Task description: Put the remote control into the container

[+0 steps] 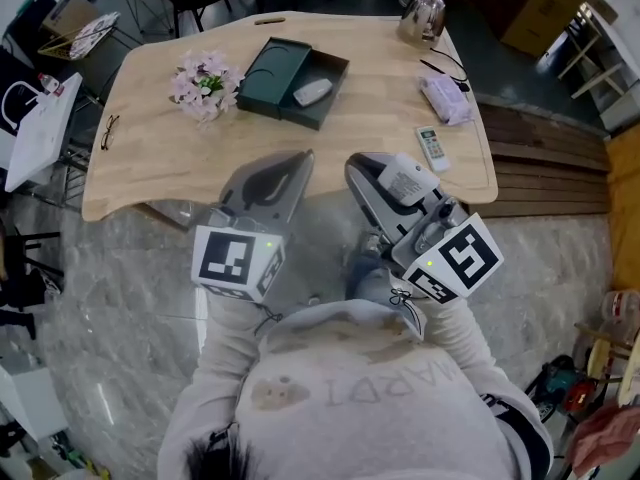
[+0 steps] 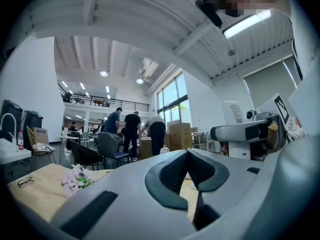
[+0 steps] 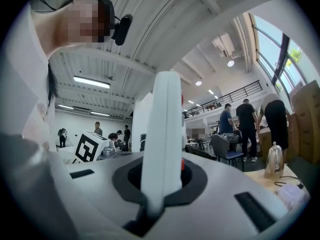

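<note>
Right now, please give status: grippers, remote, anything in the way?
Right gripper shut on white remote; left gripper shut, empty. Container open on table, pale item already inside. Second remote near table's right edge, flowers beside container; path looks clear.

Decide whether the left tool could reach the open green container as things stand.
Probably yes: the left tool is empty and nothing stands between it and the container; it just needs carrying forward.

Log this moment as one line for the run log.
left gripper: shut, empty | right gripper: shut on remote control | container: open on table
</note>
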Demonstrator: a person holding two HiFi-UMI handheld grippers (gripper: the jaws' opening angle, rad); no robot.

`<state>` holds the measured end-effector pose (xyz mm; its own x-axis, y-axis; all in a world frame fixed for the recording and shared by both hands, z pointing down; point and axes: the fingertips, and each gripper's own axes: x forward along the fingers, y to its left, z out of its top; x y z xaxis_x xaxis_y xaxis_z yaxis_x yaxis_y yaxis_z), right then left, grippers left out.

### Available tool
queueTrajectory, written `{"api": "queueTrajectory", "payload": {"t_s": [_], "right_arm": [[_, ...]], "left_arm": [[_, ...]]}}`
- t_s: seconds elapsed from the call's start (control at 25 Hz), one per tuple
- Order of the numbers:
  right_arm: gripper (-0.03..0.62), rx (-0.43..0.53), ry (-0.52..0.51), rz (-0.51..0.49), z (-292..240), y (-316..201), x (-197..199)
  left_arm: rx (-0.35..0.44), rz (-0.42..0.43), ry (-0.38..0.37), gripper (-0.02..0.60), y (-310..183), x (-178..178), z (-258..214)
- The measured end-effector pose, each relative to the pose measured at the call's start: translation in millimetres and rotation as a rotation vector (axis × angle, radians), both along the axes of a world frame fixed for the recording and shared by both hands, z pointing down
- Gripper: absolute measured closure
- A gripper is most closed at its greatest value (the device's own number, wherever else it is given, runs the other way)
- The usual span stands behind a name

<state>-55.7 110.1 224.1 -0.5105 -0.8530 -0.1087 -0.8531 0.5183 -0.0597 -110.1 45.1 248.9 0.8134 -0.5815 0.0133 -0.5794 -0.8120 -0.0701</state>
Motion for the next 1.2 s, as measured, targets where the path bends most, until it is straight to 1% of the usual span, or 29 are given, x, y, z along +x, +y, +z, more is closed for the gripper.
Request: {"api": "queueTrajectory", "payload": {"t_s": [0.28, 0.52, 0.68, 0.76, 0.88, 0.96, 1.2], "right_arm": [[0.563, 0.017, 0.008, -0.065, -12.7, -60.3, 71.9], [0.563, 0.02, 0.011, -0.139, -15.0, -96.5, 123.8], [0.563, 0.016, 0.017, -0.19, -10.3, -115.5, 153.2], [0.563, 0.015, 0.029, -0.207, -4.6, -127.4, 164.4], [0.563, 0.011, 0.075, -0.237, 8.3, -146.6, 170.6], [0.563, 0.01, 0.125, -0.261, 18.1, -160.2, 169.1], [0.563, 0.033, 0.298, -0.306, 42.4, -206.6, 156.2]], "left_arm": [[-0.003, -0.063, -0.008, 0.581, -52.8, 66.3, -6.3], [-0.002, -0.149, -0.007, 0.581, -84.7, 110.8, -10.8], [-0.002, -0.211, 0.003, 0.581, -95.6, 131.5, -10.8], [-0.006, -0.235, 0.001, 0.581, -100.3, 139.0, -6.9], [-0.017, -0.263, -0.026, 0.581, -106.6, 143.7, 1.2], [-0.027, -0.287, -0.038, 0.581, -112.8, 141.5, 5.9], [-0.05, -0.338, -0.039, 0.581, -142.1, 127.3, 15.4]]}}
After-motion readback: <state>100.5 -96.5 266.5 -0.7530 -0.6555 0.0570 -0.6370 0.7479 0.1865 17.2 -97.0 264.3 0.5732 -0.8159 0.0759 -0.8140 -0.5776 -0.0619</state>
